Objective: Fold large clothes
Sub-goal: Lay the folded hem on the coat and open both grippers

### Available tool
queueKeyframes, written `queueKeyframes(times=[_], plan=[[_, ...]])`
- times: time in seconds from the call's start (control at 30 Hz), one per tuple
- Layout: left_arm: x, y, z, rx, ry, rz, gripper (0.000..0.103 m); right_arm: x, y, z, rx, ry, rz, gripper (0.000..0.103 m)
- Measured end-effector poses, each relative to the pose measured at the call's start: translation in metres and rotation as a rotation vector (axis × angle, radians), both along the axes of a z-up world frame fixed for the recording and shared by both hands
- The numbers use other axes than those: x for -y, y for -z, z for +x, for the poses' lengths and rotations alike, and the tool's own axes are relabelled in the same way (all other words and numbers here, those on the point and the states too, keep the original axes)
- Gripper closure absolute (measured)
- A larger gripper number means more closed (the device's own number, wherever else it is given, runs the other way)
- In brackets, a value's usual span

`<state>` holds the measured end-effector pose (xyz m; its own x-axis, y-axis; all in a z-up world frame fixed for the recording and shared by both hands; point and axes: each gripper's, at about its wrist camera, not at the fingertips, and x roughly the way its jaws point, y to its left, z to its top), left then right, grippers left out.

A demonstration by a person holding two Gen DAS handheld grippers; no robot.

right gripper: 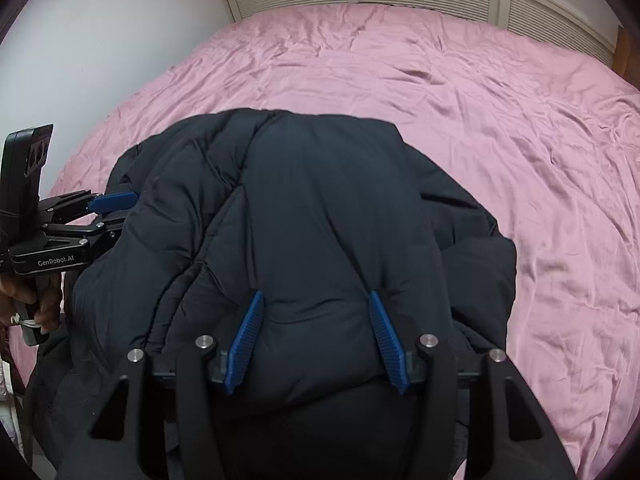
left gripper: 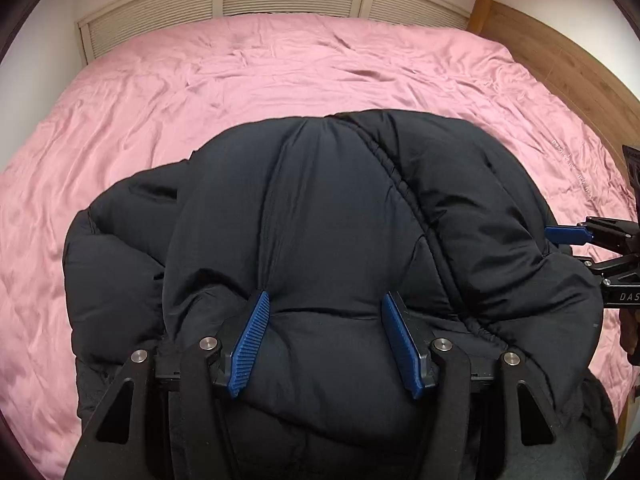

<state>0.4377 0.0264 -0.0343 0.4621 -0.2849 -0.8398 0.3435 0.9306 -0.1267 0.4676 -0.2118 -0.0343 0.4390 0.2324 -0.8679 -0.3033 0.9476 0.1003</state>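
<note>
Left claw (left gripper: pixel 326 340) clamped on thick fold of black puffer jacket (left gripper: pixel 340 208); right claw (right gripper: pixel 316 338) clamped on same jacket too. Jacket bunched at near edge of pink bed (left gripper: pixel 280 72). My plan: lift both evenly, carry fold forward, keep padding from slipping, lay flat.

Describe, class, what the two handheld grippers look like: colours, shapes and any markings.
Both the left gripper and the right gripper have matte black linkage frames with silver round pivot bolts and blue ribbed jaws. White lettering "GenRobot.AI" marks the left one's side in the right wrist view.
</note>
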Motion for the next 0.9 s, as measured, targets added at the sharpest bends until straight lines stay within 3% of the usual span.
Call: queueKeyframes(times=[0.23,0.4,0.6,0.77,0.9], plan=[[0.006,0.045,-0.01,0.025,-0.025,0.044,0.045,0.008,0.056,-0.011,-0.001,0.015,-0.028,0.044],[0.014,0.056,-0.006,0.026,-0.029,0.098,0.044,0.006,0.072,-0.009,-0.014,0.028,-0.066,0.044],[0.015,0.024,-0.015,0.011,-0.043,0.104,0.045,0.005,0.043,-0.016,-0.046,0.036,-0.092,0.042],[0.018,-0.024,-0.041,0.058,-0.032,0.024,0.045,0.001,-0.002,-0.039,0.028,-0.009,-0.054,0.042],[0.031,-0.034,-0.06,0.06,0.001,-0.017,0.042,-0.006,-0.018,-0.051,0.053,-0.048,-0.008,0.042]])
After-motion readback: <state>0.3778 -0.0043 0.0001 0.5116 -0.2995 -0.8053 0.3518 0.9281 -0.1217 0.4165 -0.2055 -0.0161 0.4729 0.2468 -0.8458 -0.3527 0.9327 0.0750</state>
